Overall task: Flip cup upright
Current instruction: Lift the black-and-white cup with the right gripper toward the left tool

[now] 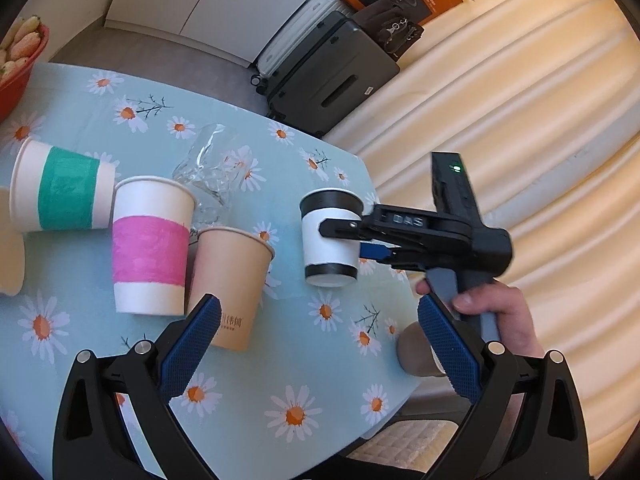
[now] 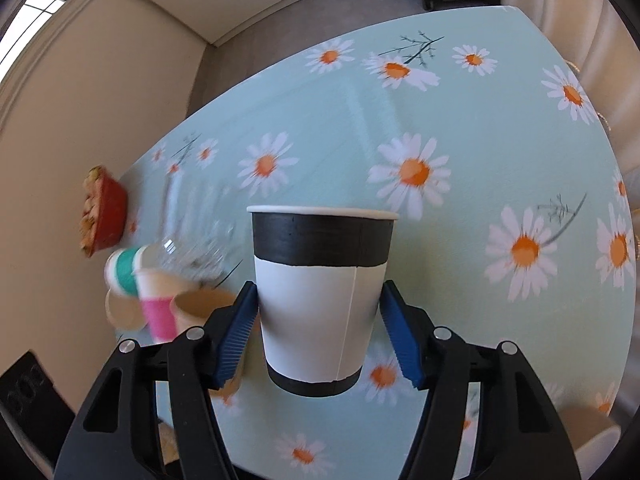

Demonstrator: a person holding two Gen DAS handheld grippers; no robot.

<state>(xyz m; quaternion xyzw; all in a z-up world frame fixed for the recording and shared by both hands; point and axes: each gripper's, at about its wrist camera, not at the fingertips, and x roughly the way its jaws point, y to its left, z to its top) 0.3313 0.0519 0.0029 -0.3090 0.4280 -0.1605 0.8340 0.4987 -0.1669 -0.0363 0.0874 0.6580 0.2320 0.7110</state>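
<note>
A white paper cup with black bands (image 1: 330, 236) is held upright, mouth up, a little above the daisy tablecloth (image 1: 280, 380). My right gripper (image 1: 348, 240) is shut on its white middle; in the right wrist view the cup (image 2: 320, 292) sits between the blue pads (image 2: 240, 332), with the gripper (image 2: 320, 332) closed around it. My left gripper (image 1: 320, 348) is open and empty, low over the front of the table, to the right of a tan cup (image 1: 230, 284).
Upright cups stand at the left: a green-banded one (image 1: 64, 192), a pink-banded one (image 1: 150, 246) and the tan one. A clear glass (image 1: 212, 168) lies behind them. A red bowl (image 1: 20, 64) is far left. A tan cup (image 1: 416, 354) lies near the right table edge. Suitcases (image 1: 328, 76) stand beyond the table.
</note>
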